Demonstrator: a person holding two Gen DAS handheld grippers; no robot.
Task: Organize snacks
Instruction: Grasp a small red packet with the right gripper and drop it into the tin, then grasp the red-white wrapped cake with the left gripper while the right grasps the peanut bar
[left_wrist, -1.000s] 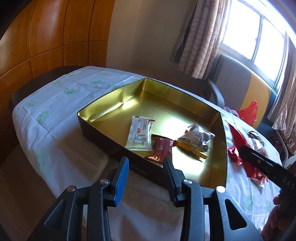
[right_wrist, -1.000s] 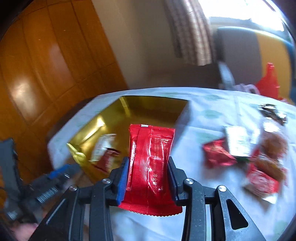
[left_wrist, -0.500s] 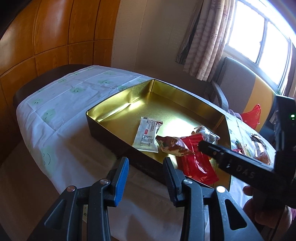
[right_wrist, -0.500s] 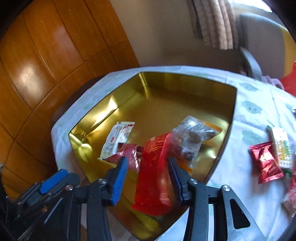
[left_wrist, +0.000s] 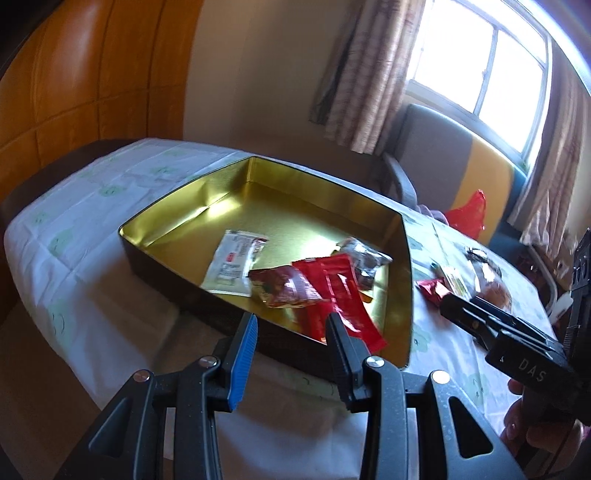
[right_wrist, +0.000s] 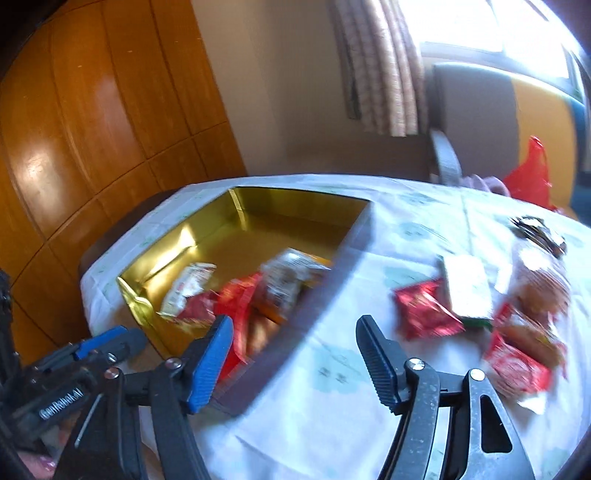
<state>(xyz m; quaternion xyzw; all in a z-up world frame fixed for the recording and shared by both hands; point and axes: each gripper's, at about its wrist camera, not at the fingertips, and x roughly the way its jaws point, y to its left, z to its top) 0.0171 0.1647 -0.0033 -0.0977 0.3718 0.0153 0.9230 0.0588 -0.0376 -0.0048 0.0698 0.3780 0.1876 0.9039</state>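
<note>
The right gripper (right_wrist: 295, 343), jaws just opening wide and empty, hangs over the gold tin's (right_wrist: 340, 258) near-right rim; the left gripper (left_wrist: 291, 332), half-open and empty, sits at its near wall; the long red packet (left_wrist: 340, 291) lies inside.

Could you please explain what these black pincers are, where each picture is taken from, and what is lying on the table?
No robot here: a person holds a black two-finger gripper in each hand, each with a camera looking along its fingers. One picture looks along the left gripper, the other along the right gripper. On the table's white patterned cloth stands a shallow gold-lined metal tin holding several snack packets, with a long bright red packet lying on top. More packets lie loose on the cloth, such as a small red foil packet. Both grippers are empty; the right one's jaws have just been opening.
</note>
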